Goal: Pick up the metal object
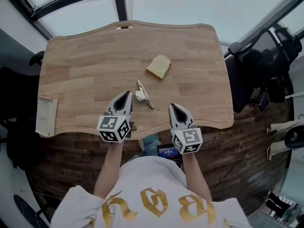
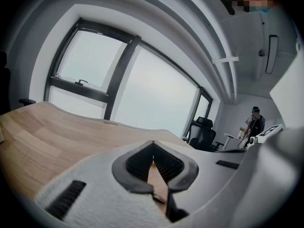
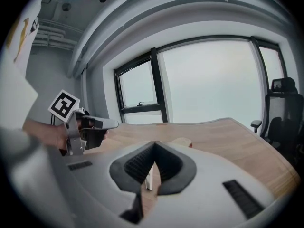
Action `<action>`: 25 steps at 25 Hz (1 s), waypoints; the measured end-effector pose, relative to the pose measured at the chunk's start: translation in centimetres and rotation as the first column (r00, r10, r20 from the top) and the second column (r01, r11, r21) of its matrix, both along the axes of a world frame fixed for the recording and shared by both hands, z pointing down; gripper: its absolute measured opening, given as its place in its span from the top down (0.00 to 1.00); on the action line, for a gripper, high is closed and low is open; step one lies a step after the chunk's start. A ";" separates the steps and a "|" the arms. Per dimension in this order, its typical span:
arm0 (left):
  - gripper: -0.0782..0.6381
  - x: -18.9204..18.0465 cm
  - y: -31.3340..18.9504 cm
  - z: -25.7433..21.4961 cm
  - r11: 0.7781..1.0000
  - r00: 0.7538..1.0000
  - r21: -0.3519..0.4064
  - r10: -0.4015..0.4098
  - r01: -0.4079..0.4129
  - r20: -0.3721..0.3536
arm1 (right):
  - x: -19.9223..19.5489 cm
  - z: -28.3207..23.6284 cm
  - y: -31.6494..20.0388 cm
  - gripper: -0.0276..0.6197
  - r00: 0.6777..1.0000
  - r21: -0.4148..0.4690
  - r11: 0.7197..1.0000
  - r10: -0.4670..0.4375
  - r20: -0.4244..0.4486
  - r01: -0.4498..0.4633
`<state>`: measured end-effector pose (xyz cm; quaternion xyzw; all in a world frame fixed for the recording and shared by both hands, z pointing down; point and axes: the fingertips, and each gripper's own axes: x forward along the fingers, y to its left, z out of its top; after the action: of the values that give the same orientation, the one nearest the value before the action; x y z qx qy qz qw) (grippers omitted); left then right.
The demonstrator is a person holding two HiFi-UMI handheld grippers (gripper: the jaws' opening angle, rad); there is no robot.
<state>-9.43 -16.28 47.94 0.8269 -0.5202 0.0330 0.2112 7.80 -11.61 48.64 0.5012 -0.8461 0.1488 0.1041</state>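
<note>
The metal object (image 1: 145, 94), a slim blade with a small white piece beside it, lies flat on the wooden table (image 1: 85, 70) near the front middle. My left gripper (image 1: 127, 95) hovers just left of it, jaws shut with nothing between them. My right gripper (image 1: 174, 108) is to its right and slightly nearer the front edge, also shut and empty. In the right gripper view a pale sliver of the metal object (image 3: 148, 178) shows in the gap below the closed pads (image 3: 166, 167). In the left gripper view only table wood shows past the pads (image 2: 140, 163).
A slice of bread (image 1: 158, 66) lies beyond the metal object. A beige tray (image 1: 46, 116) hangs at the table's left edge. A dark office chair (image 1: 259, 68) stands off the right side. A small screen (image 1: 168, 153) sits below the front edge.
</note>
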 end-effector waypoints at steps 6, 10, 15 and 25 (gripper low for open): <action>0.86 -0.2 -0.6 2.2 0.998 1.000 -0.056 -0.016 0.016 -0.006 | 0.2 1.6 -1.0 0.94 1.000 -0.035 0.999 -0.008 -0.011 0.008; 0.86 0.0 -0.8 4.1 0.995 1.000 -0.096 -0.015 0.015 -0.008 | 0.0 2.9 -1.6 0.94 1.000 -0.059 0.998 -0.020 -0.019 0.019; 0.86 -0.2 -0.8 6.8 0.987 0.999 -0.157 -0.026 0.021 -0.031 | -0.4 5.1 -1.6 0.94 0.999 -0.109 0.994 -0.025 -0.025 0.022; 0.86 0.0 -1.1 11.7 0.963 0.995 -0.270 -0.045 0.021 -0.084 | -1.0 8.4 -2.6 0.94 0.998 -0.186 0.982 -0.047 -0.045 0.038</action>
<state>-9.46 -17.43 59.62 0.7825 -0.5146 0.0627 0.3449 6.76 -14.24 57.05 0.4749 -0.8362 0.2120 0.1741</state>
